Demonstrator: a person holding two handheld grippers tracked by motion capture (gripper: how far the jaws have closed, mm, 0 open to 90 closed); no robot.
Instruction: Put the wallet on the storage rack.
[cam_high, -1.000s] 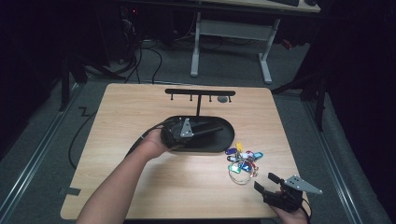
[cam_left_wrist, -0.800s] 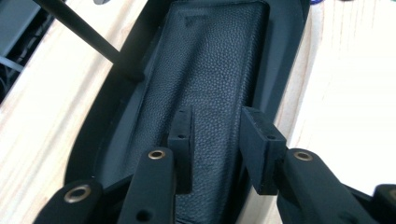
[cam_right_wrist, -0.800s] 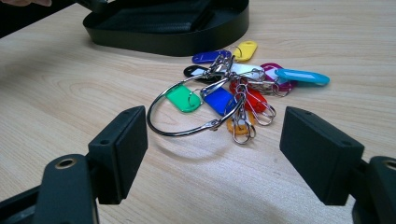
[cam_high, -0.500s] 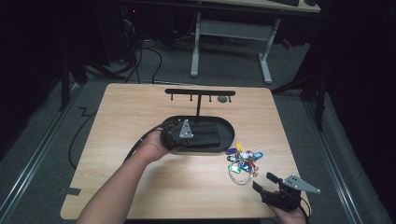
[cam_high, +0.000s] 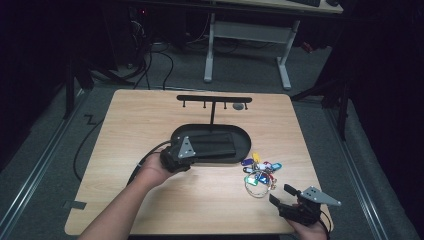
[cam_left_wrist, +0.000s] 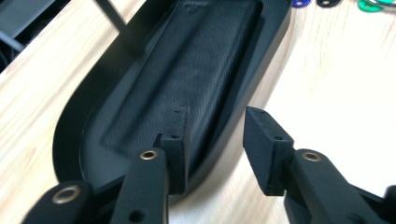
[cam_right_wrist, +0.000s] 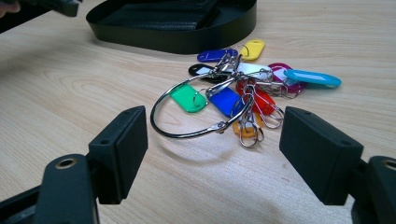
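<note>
A black oval tray (cam_high: 246, 145) lies mid-table with a black mesh pad (cam_high: 212, 142) inside. My left gripper (cam_high: 196, 152) is at the tray's left end. In the left gripper view the left gripper (cam_left_wrist: 215, 126) straddles the tray rim (cam_left_wrist: 70, 135), one jaw over the pad (cam_left_wrist: 201, 70), the other outside. Its jaws have just been opening and do not press on the rim. A keyring with coloured tags (cam_high: 259, 172) lies right of the tray. My right gripper (cam_high: 281, 194) stands open near the front right; in the right gripper view the keyring (cam_right_wrist: 224, 93) lies beyond the right gripper (cam_right_wrist: 215, 126).
A black T-shaped rack with hooks (cam_high: 214, 99) stands behind the tray, its post rising from the tray's far side. A cable trails from the left gripper off the table's left edge. The tray (cam_right_wrist: 187, 44) lies beyond the keys in the right gripper view.
My left gripper has slid left and toward the person, from over the tray's middle-left to its left end. The tray, the keyring and the right gripper have stayed put.
</note>
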